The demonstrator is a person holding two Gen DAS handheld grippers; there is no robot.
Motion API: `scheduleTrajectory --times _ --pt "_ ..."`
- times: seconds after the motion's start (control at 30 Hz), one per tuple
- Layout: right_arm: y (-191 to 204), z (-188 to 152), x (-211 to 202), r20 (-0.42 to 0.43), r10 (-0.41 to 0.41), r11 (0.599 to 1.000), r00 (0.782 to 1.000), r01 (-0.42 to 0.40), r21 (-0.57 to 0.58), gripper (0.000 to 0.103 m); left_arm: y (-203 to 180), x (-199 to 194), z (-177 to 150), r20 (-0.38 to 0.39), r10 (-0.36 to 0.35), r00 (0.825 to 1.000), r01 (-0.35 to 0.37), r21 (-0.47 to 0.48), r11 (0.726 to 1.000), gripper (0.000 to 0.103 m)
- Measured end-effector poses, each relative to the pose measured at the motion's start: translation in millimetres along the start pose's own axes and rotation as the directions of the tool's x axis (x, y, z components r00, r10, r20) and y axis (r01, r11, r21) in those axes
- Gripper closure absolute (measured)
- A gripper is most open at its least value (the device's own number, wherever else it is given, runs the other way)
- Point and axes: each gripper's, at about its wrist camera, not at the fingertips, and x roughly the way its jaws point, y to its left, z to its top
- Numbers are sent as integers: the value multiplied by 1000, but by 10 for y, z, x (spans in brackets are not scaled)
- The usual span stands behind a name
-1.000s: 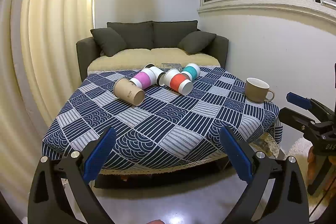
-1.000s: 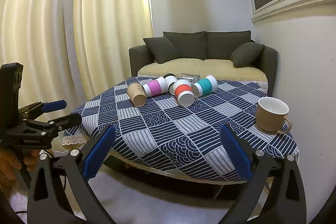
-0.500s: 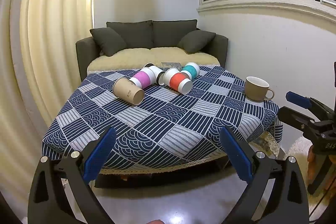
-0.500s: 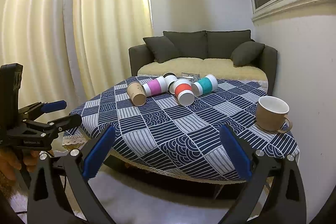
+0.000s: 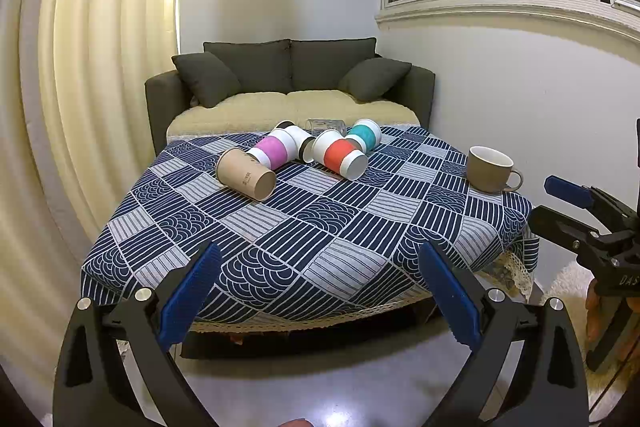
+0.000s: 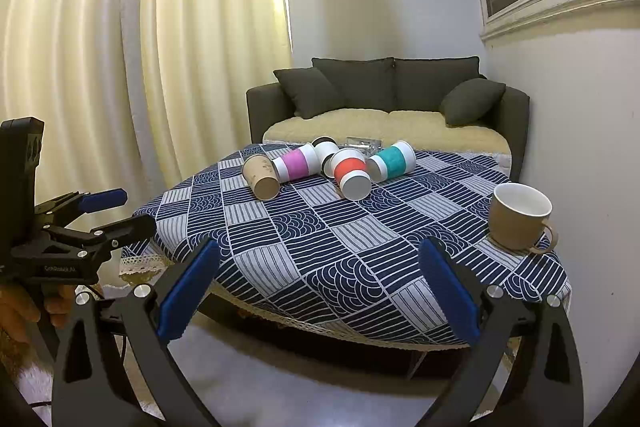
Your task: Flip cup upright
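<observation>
Brown paper cup (image 5: 246, 177) on its side, open mouth toward camera, at 11 o'clock on the patterned table (image 5: 320, 227), touching pink-banded cup (image 5: 274, 152); left gripper (image 5: 318, 297) and right gripper (image 6: 318, 293) fingers both spread, empty, short of the table's near edge

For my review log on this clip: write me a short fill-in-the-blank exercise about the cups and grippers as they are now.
1. The tan mug near the table's right edge stands ____.
2. The plain brown paper cup lies on its ____.
3. The cup between the pink-banded cup and the teal-banded cup has a ____ band.
4. The left gripper and right gripper both hold ____.

Missing: upright; side; red; nothing
</observation>
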Motion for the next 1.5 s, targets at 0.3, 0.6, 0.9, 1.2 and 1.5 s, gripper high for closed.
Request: scheduleTrajectory --times 0.3,0.6,0.9,1.2,1.5 --pt "-3 9 11 -3 0 1000 1000 0 0 5 4 9 -2 -4 3 1000 -3 0 1000 7" --pt "7 10 -7 1 -4 1000 1000 4 0 5 10 8 -6 -4 4 1000 -4 -1 1000 7" --pt "3 27 23 -15 -19 1000 1000 19 -2 5 35 29 -36 -9 10 1000 -10 -4 1000 7" --pt "-32 30 96 -61 -44 999 997 45 19 5 72 118 -37 -54 28 998 -29 -21 999 7" --pt "-207 151 428 -154 -12 995 988 27 100 5 372 439 165 -192 -20 981 -19 -198 980 7"
